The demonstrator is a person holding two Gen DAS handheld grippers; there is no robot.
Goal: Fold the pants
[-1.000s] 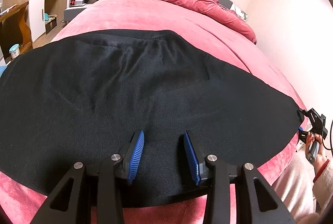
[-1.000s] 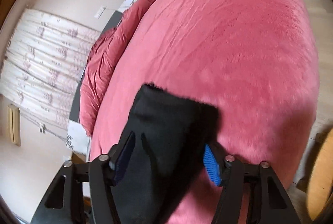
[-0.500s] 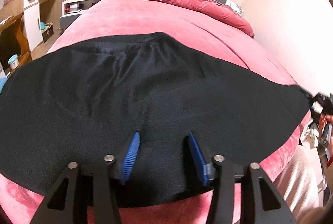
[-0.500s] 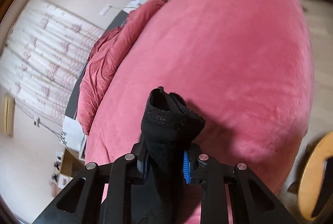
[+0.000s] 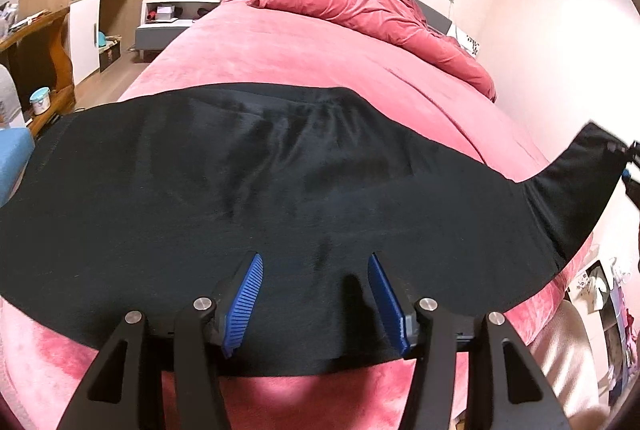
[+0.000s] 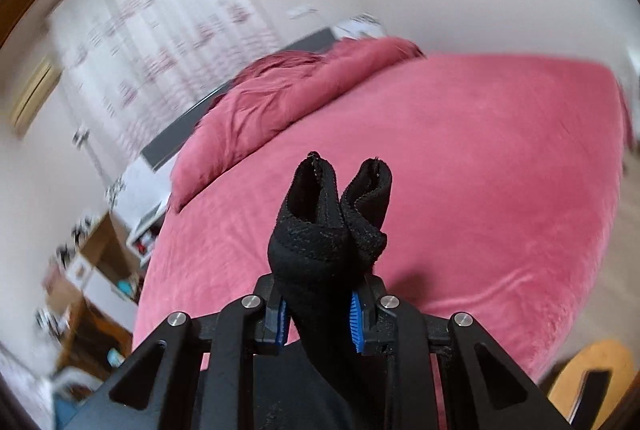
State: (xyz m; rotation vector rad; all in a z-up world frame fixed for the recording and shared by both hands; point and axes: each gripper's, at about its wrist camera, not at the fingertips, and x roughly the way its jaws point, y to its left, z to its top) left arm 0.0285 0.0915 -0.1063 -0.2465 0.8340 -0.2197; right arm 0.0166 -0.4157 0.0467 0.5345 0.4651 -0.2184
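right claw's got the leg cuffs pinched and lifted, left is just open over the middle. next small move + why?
Probably carry the right claw across toward the waistband end to lay the cuffs over it. It is shut on the bunched cuffs of the pants, raised off the bed. The left claw is opening above the flat cloth, gripping nothing, so only the right end is free to travel.

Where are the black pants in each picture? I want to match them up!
Left wrist view: the black pants lie spread across the middle of the pink bed; their right end lifts off toward the picture's right edge.
Right wrist view: a bunched end of the pants sticks up at lower centre, pinched by the right gripper.
Shared landmark: the crumpled pink duvet at the head of the bed.
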